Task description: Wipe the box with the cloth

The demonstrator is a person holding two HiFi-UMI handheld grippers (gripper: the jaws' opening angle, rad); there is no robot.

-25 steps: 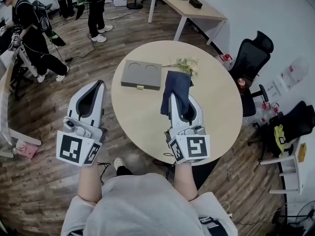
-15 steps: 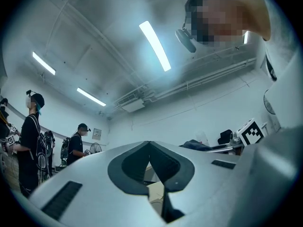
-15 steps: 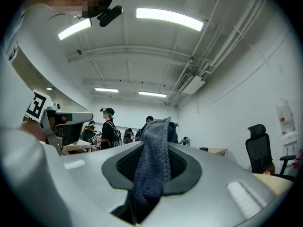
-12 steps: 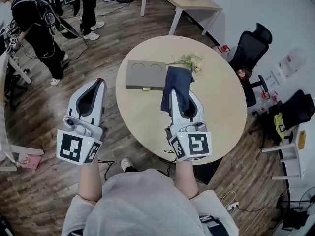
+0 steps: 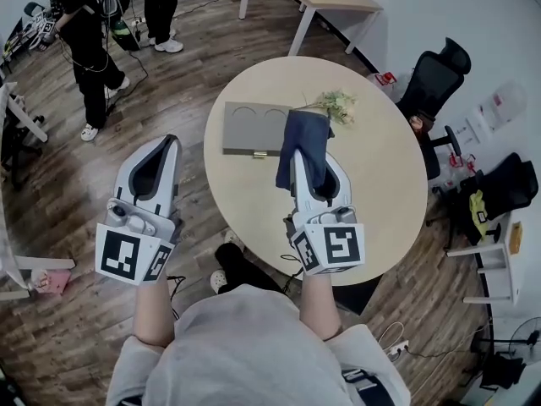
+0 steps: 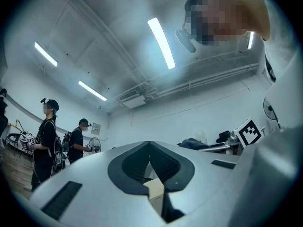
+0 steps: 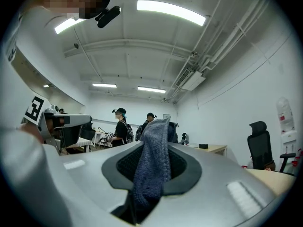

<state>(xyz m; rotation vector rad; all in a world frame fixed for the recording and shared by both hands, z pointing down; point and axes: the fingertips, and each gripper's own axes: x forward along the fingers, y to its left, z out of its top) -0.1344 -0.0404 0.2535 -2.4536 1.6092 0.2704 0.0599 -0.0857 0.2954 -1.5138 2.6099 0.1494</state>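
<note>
While the right gripper (image 5: 308,166) pinches the cloth (image 5: 303,145) between jaws closed tight on it, w/ dark blue fabric bunched past the tips, no wiping contact is certain; from the head view the cloth overlaps the right end of the box (image 5: 254,128), but whether it touches the lid or hangs above it I can't tell. Box is a flat grey case, lid down, two round recesses on top, small latch (image 5: 260,153) on its near side; it lies on the far-left part of the round table (image 5: 372,184), close to that edge. Over the floor left of the table hangs the left gripper (image 5: 169,146), jaws together at the tips, nothing between them, well apart from the box.

Risks, as I judge them: box looks light & is unbraced, so a push to the left could slide it toward the table edge or off it; the left gripper would need to steady it first. Just beside the box's far-right corner lies a sprig of dried flowers (image 5: 336,104), prob. partly under the cloth's far end; a sweep to the right or far side could drag it along or scatter bits. Grip is on one bunched part only, so drag on the lid could tug fabric out of the jaws; loose folds could snag the latch. Pressing too low brings hard jaw tips onto the lid instead of cloth, i.e. scratches.
</note>
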